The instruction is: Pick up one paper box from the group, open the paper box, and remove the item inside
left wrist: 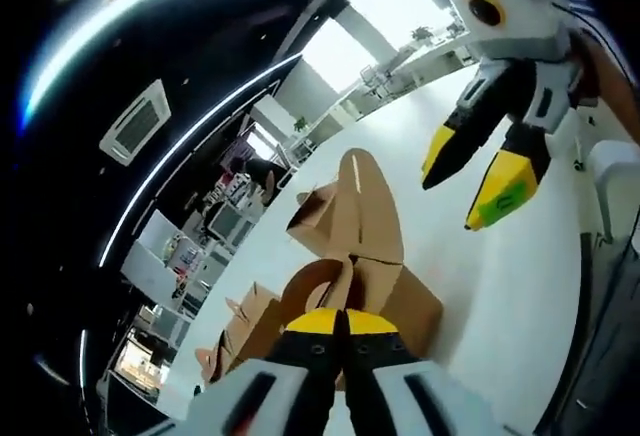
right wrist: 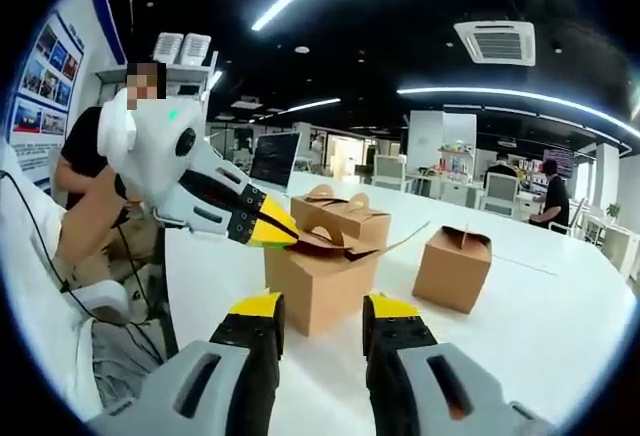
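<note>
We are at the opening step: the left gripper, jaws closed, pinches a flap of the paper box on the counter. The right gripper, jaws wide, must next take the other flap.

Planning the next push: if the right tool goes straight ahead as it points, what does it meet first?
Probably the open paper box, centred just ahead of the open right tool and pinched by the left tool; depth is uncertain.
</note>
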Motion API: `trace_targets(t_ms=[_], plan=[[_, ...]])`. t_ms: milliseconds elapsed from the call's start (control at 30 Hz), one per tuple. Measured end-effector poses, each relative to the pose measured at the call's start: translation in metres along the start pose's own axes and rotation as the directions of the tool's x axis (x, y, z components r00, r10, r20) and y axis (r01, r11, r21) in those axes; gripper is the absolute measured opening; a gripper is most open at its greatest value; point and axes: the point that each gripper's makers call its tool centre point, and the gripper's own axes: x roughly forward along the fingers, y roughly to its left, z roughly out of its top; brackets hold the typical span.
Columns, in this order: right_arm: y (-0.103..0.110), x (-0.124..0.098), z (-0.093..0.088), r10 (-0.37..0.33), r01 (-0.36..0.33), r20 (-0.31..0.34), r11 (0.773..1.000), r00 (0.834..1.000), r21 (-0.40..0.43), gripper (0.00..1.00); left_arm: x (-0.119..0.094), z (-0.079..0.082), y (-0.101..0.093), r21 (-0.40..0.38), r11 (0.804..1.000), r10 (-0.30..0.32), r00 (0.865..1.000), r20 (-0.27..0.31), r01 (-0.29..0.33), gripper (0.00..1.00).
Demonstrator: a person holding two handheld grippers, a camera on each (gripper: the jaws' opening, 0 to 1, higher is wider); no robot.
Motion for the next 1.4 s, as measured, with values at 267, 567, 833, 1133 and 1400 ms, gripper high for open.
trace_targets(t_ms=[267, 567, 833, 1133, 1400], plan=[[0.001, 0.000, -0.001, 0.003, -0.003, -0.004, 1.000, 1.000, 0.000, 0.32, 0.000, 0.004, 0.000, -0.057, 0.998, -0.010, 1.000, 0.027, 0.012, 0.03], [0.003, 0.002, -0.002, 0.011, -0.011, -0.007, 1.000, 1.000, -0.002, 0.32, -0.004, 0.008, 0.000, -0.174, 0.984, -0.024, 0.996, 0.082, 0.038, 0.03], [0.006, 0.003, -0.001, 0.017, -0.017, -0.007, 1.000, 1.000, -0.006, 0.32, -0.010, 0.008, -0.001, -0.284, 0.954, -0.054, 0.990, 0.134, 0.091, 0.03], [0.012, 0.005, 0.001, 0.031, -0.032, -0.005, 0.999, 0.999, -0.013, 0.32, -0.014, 0.003, -0.009, 0.010, 1.000, 0.010, 0.999, 0.048, -0.010, 0.03], [0.011, 0.004, -0.001, 0.030, -0.030, -0.013, 0.999, 0.999, -0.017, 0.32, -0.001, 0.001, -0.008, 0.250, 0.964, 0.093, 0.996, -0.019, -0.085, 0.09]])
